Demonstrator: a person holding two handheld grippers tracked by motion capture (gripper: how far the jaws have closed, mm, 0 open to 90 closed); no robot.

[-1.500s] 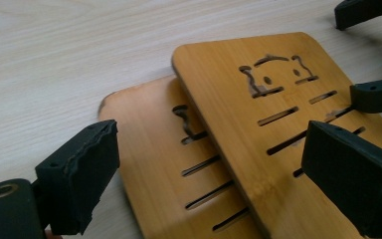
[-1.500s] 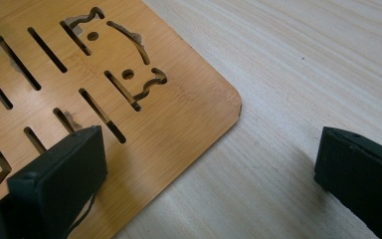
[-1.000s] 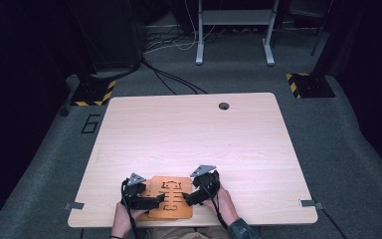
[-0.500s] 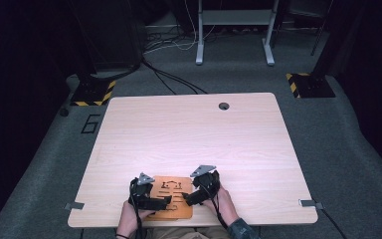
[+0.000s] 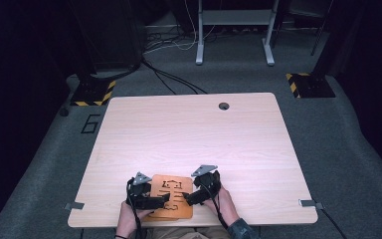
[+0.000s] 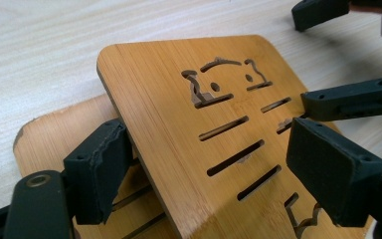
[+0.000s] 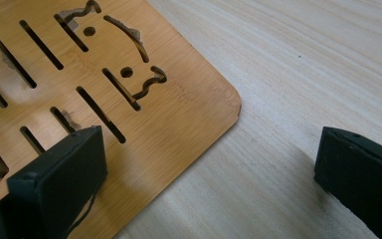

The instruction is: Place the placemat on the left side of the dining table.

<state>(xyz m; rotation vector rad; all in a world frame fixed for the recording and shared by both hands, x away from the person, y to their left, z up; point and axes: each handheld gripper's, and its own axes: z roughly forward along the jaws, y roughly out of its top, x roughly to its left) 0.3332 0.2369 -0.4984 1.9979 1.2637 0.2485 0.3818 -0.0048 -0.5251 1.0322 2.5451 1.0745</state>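
Lying between left claw (image 6: pixel 199 164) jaws: bamboo board (image 6: pixel 189 129).

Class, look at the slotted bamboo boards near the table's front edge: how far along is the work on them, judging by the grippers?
Done: both grippers have reached the boards. In hand: the left gripper, jaws open, straddles the raised upper bamboo board above the lower board. The right gripper is open at its corner. Left: closing and lifting it away.

Bamboo board (image 6: pixel 189 134): honey-orange with fine straight grain, pierced by a pattern of dark slots, curved cut-outs and two round holes. Table (image 5: pixel 189 134): pale wood with light streaked grain. Left gripper (image 5: pixel 165 200) and right gripper (image 5: pixel 186 198): matte black, each topped by a grey plate.
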